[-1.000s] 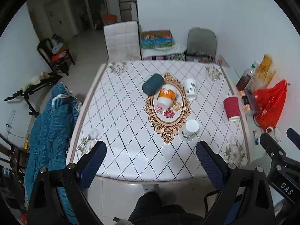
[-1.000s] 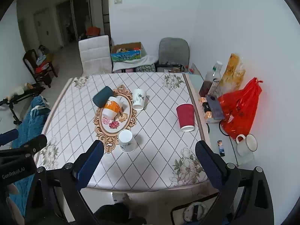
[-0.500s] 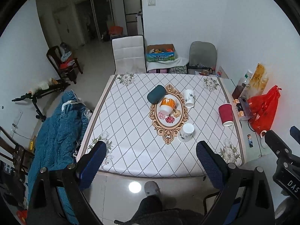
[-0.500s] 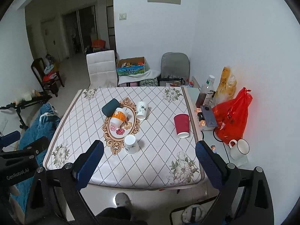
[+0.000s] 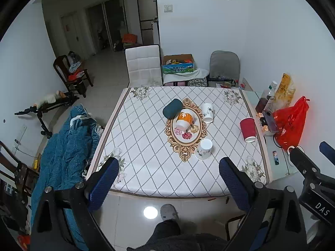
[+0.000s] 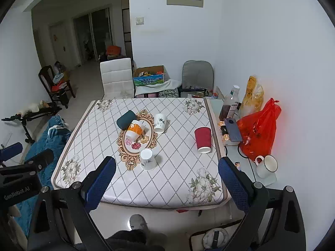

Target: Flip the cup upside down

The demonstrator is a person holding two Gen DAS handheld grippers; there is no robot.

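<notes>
left wrist view: we see the left gripper (image 5: 168,176) spread wide and holding nothing, drawn farther back from the table (image 5: 146,167) than a second ago, so more floor shows below its edge; the cups sit where they were, the red cup (image 5: 248,129) mouth-down near the right edge. right wrist view: the right gripper (image 6: 167,176) gapes wide and empty, likewise pulled back; the red cup (image 6: 203,139) stands inverted, the white cup (image 6: 147,159) just beside the oval mat (image 6: 125,148).

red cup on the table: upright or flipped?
Flipped. The red cup stands mouth-down on the table: white rim at the bottom, closed red base on top.
</notes>
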